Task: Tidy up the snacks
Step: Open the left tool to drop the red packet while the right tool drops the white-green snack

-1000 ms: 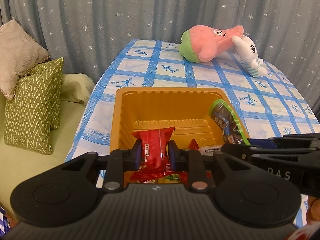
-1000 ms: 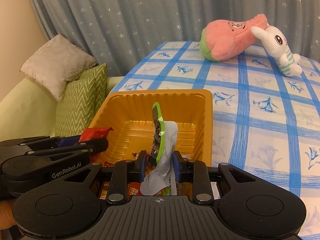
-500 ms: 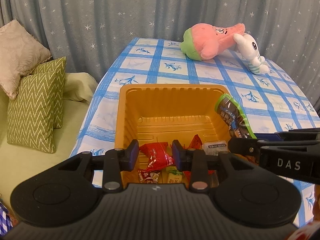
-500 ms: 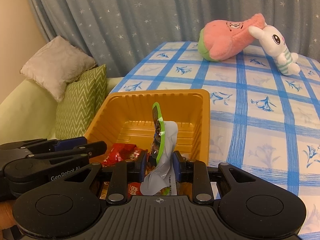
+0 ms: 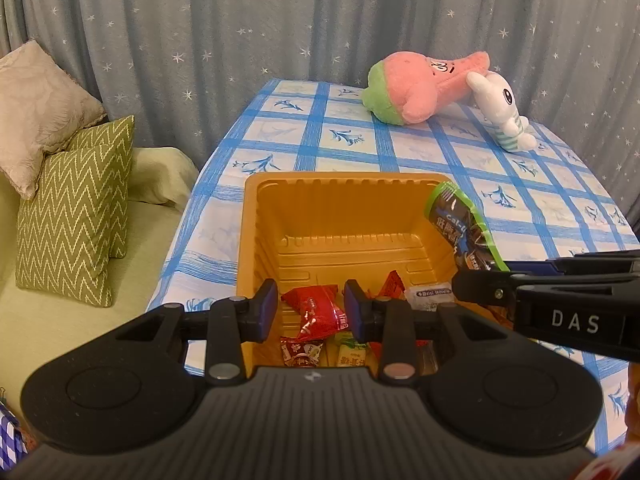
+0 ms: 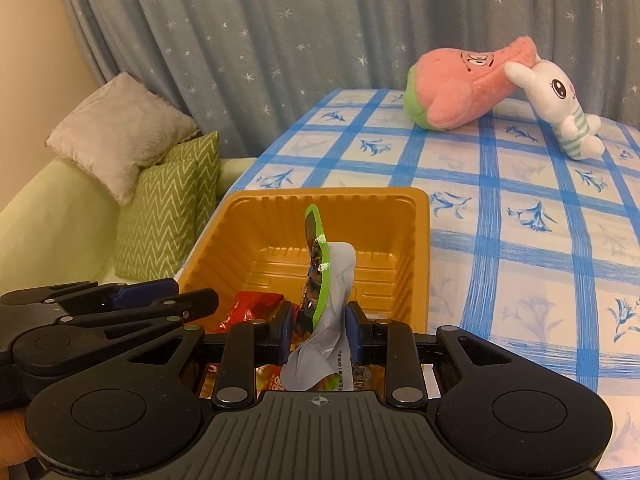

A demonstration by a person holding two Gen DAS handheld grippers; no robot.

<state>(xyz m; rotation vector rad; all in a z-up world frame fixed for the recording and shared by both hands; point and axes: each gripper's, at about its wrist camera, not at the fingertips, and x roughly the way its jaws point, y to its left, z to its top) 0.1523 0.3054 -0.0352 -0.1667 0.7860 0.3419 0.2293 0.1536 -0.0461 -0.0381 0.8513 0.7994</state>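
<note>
An orange plastic tray (image 5: 344,184) sits on the blue-checked tablecloth and holds several snack packets at its near end. My left gripper (image 5: 310,309) is open above that end; a red snack packet (image 5: 318,312) lies in the tray below its jaws. My right gripper (image 6: 318,330) is shut on a green-edged dark snack pouch (image 6: 318,264) and holds it upright over the tray (image 6: 420,240). The pouch (image 5: 460,228) also shows in the left wrist view by the tray's right wall. The left gripper (image 6: 176,300) shows at left in the right wrist view.
A pink and green plush (image 5: 424,84) and a white rabbit plush (image 5: 500,112) lie at the table's far end. Left of the table is a green sofa with a zigzag cushion (image 5: 76,220) and a beige cushion (image 5: 36,112). A starry curtain hangs behind.
My left gripper opened and let go of the red packet, which dropped into the tray. The right gripper kept its hold on the green-edged pouch and barely moved.
</note>
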